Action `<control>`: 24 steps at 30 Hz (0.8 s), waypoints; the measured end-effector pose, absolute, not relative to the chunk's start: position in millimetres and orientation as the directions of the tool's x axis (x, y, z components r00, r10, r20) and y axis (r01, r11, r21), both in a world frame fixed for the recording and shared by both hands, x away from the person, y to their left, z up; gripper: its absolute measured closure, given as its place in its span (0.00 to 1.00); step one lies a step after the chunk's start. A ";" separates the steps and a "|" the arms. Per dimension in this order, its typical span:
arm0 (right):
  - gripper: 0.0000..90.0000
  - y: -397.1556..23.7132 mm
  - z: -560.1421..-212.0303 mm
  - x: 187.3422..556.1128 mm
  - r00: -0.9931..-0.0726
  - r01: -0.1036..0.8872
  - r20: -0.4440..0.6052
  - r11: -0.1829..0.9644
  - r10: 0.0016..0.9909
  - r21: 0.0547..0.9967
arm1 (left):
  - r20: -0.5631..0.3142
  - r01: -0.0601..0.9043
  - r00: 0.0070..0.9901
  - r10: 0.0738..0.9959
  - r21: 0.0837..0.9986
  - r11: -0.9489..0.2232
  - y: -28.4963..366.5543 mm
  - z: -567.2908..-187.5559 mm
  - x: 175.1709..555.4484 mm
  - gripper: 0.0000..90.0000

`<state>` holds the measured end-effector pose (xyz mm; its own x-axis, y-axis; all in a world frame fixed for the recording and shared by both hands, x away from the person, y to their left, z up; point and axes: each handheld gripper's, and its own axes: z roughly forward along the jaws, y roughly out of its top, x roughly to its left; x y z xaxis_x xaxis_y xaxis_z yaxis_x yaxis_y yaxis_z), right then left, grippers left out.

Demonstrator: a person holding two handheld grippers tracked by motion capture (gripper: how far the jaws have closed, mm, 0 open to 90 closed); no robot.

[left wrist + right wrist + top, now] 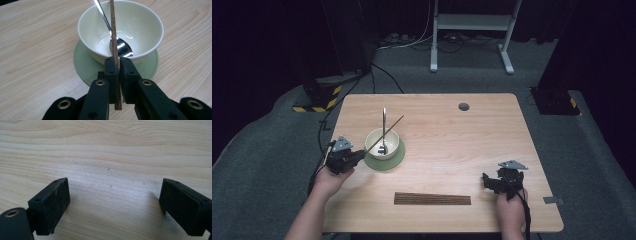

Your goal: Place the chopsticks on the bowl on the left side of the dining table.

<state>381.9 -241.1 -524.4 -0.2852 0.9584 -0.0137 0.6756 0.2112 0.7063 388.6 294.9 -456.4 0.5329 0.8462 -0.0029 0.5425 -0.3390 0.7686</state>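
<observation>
A: Wooden chopstick [114,32], clamped between the jaws of the left gripper [343,158]; we see its long axis run from the jaws toward one o'clock, out over the cream bowl [382,143].

B: Where do we place the bowl?

A: On a green coaster [395,159] at nine o'clock on the table [452,145], just beside the jaws, with a metal spoon [120,47] resting inside. The left hand is the nearer; the right gripper [504,181] sits at four o'clock, jaws wide and holding nothing.

B: What escapes us?

A: Whether the stick touches the rim. Its far tip is cut off in the left gripper view.
</observation>
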 end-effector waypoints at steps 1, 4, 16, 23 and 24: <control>0.11 -241.0 -524.5 381.8 -0.284 0.676 -0.012 0.210 0.959 0.706 | 0.001 0.541 0.535 0.845 0.768 -0.343 295.0 -456.5 388.5 0.93; 0.11 -241.0 -524.5 381.8 -0.284 0.677 -0.011 0.209 0.959 0.706 | 0.006 0.537 0.535 0.845 0.770 -0.345 294.8 -456.1 388.0 0.93; 0.11 -241.1 -524.5 381.8 -0.284 0.677 -0.012 0.209 0.959 0.706 | 0.071 0.436 0.562 0.824 0.821 -0.368 274.8 -435.1 363.4 0.71; 0.11 -241.1 -524.5 381.8 -0.284 0.677 -0.011 0.208 0.959 0.706 | 0.086 0.375 0.624 0.777 0.839 -0.394 241.7 -432.5 347.8 0.70; 0.11 -241.1 -524.5 381.8 -0.284 0.677 -0.012 0.209 0.959 0.706 | 0.087 0.370 0.635 0.768 0.838 -0.401 237.4 -433.7 346.5 0.70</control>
<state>381.8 -241.1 -524.5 -0.2841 0.9587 -0.0116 0.6768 0.2091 0.7058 346.5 237.4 -433.7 0.6345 0.7680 0.0873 0.3702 -0.4011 0.8379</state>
